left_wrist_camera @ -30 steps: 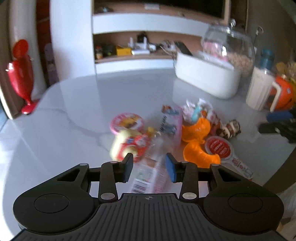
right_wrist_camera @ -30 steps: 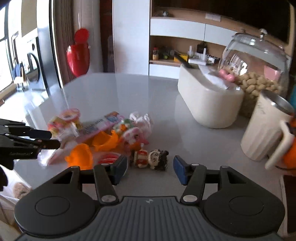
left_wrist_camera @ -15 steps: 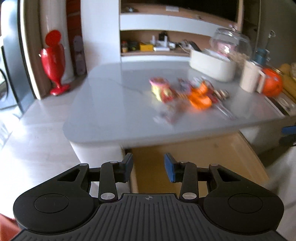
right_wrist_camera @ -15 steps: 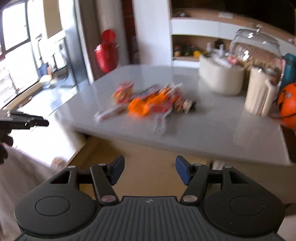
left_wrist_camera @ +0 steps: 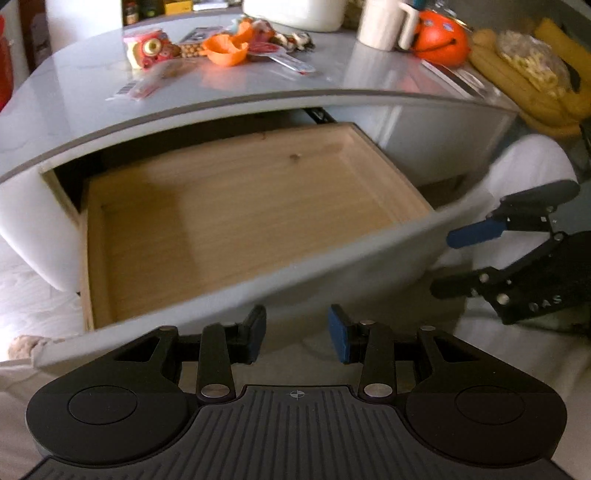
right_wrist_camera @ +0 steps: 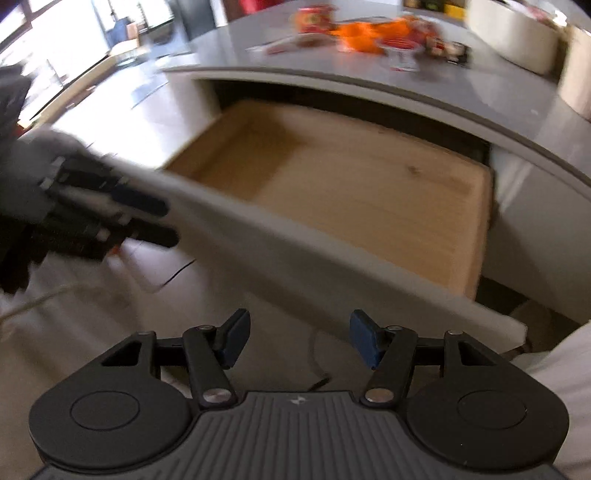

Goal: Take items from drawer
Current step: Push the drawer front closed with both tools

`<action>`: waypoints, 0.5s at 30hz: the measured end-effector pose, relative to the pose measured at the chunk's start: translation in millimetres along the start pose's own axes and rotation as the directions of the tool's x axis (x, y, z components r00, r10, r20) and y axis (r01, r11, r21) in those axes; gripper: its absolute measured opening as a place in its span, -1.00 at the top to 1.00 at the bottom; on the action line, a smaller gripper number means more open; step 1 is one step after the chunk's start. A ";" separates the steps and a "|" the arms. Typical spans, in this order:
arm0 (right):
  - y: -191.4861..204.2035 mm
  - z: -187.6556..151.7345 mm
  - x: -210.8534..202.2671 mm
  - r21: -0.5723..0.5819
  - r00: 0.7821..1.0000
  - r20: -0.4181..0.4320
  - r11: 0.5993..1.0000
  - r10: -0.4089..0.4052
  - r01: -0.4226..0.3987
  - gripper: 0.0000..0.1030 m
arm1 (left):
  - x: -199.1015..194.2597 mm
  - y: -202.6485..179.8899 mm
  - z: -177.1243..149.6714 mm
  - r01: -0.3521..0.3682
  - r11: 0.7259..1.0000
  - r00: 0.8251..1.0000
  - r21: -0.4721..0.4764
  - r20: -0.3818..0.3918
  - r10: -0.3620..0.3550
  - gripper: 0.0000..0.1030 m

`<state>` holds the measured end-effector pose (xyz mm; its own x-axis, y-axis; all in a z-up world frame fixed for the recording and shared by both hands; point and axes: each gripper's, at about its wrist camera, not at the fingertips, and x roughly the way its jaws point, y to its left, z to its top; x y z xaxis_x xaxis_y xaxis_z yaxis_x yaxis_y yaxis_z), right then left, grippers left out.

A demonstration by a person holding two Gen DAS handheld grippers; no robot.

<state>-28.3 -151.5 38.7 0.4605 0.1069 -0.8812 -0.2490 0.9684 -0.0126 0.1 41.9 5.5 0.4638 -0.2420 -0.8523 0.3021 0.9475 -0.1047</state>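
Just past both sets of fingers, the open drawer (left_wrist_camera: 240,206) shows only bare wood. The left gripper (left_wrist_camera: 297,334) and right gripper (right_wrist_camera: 299,341) are half open, holding nothing. The snacks (left_wrist_camera: 221,48) lie far off on the bench (left_wrist_camera: 74,92).

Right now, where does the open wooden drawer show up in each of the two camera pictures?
Left wrist view: the drawer fills the middle, just beyond the left fingers, its wooden floor bare.
Right wrist view: the drawer sits centre to right, blurred, angled toward the lower right.
Shared landmark: the orange cups on the tabletop above the drawer.
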 end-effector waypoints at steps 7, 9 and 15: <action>-8.1 18.7 15.4 0.044 0.995 0.059 0.996 -0.077 0.074 -0.12 | 16.1 13.4 17.2 -0.008 0.995 0.996 -0.095 0.089 0.016 0.23; -10.3 27.7 22.6 0.047 0.991 0.081 0.993 -0.108 0.105 -0.11 | 22.8 20.4 27.3 -0.010 0.992 0.992 -0.125 0.120 0.025 0.23; -33.3 62.8 42.1 0.125 0.979 0.128 0.982 -0.157 0.141 -0.11 | 41.3 30.9 52.4 -0.047 0.991 0.979 -0.129 0.193 0.071 0.23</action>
<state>52.9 -165.0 31.7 0.5989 -0.0182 -0.8006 -0.0733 0.9943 -0.0775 72.3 50.2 -6.1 0.6363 -0.2099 -0.7423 0.1706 0.9767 -0.1300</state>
